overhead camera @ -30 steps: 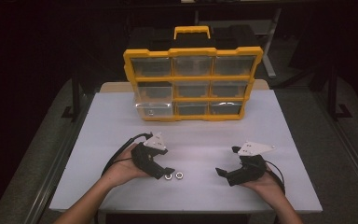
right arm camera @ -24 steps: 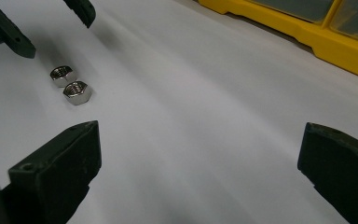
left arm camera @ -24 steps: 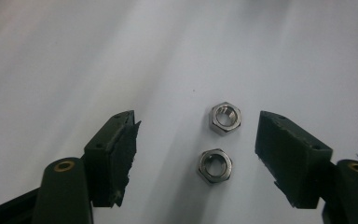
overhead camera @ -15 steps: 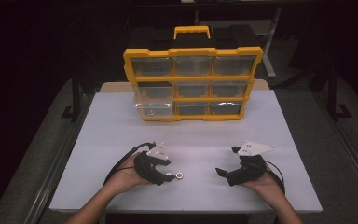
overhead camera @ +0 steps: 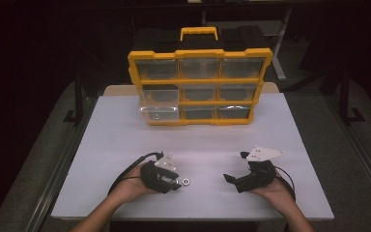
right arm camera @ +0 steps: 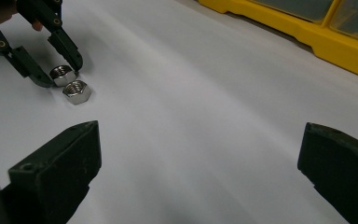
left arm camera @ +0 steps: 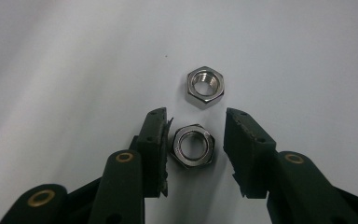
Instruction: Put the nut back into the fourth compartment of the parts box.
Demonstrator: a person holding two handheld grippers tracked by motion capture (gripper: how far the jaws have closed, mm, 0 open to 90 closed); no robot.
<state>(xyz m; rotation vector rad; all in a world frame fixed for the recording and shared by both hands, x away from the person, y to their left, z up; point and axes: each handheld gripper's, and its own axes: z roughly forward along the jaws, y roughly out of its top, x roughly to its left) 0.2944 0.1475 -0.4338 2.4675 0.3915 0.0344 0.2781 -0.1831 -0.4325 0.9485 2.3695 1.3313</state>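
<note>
Steel, small, hard and slippery, the near nut [left arm camera: 192, 146] is best pinched across opposite flats; beside the far nut [left arm camera: 205, 87], the left gripper [left arm camera: 195, 144] has been closing round it, one pad touching, the other still off

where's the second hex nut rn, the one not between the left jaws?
The free hex nut lies on the white table, just beyond the left gripper, beside the nut between its jaws.

Two steel hex nuts on the white table [overhead camera: 125, 130] — near nut [left arm camera: 192, 146] and far nut [left arm camera: 205, 86], both well in front of the yellow organizer [overhead camera: 200, 87]. One organizer, with nine clear drawers in three rows of three and one handle on top. Two handheld grippers in front of it — left gripper [overhead camera: 176, 183], right gripper [overhead camera: 232, 181].
</note>
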